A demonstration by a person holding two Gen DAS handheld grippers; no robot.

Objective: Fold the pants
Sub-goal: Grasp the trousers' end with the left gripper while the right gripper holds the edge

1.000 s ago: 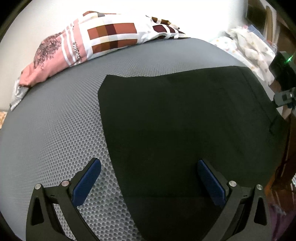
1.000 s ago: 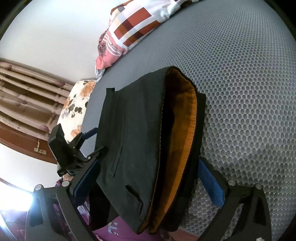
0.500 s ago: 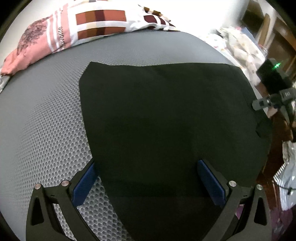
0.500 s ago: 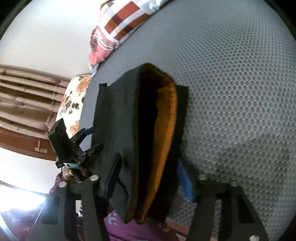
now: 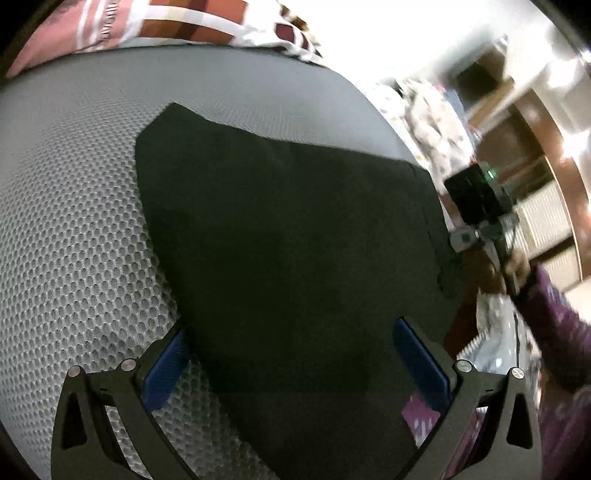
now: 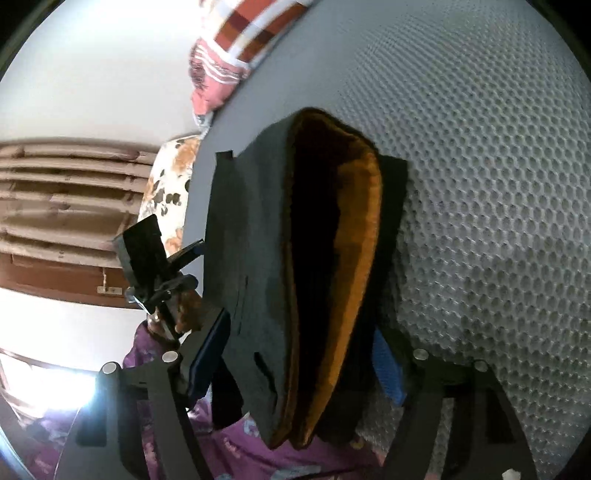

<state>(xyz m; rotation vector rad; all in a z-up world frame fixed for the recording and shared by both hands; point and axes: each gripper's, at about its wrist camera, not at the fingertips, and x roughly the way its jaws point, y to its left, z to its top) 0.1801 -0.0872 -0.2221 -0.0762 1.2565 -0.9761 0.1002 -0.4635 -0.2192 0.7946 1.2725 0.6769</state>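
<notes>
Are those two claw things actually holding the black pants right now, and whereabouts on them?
The right gripper is closing around the pants at their orange-lined open end. The left gripper is open, straddling them, gripping nothing.

Legible text: none reading clearly in either view.

- Patchwork pillow (image 5: 155,26), pink end, left wrist view: white lettering showing along stripe, blurring past reading.
- Same pillow, right wrist view (image 6: 240,48): stripes and checks only, no letters resolving.
- Black device (image 5: 476,195) on far gripper: green light glowing, no marking or number making out.
- Black pants (image 5: 288,240): no label or brand tag showing; orange lining (image 6: 354,258) likewise bearing no print.
</notes>
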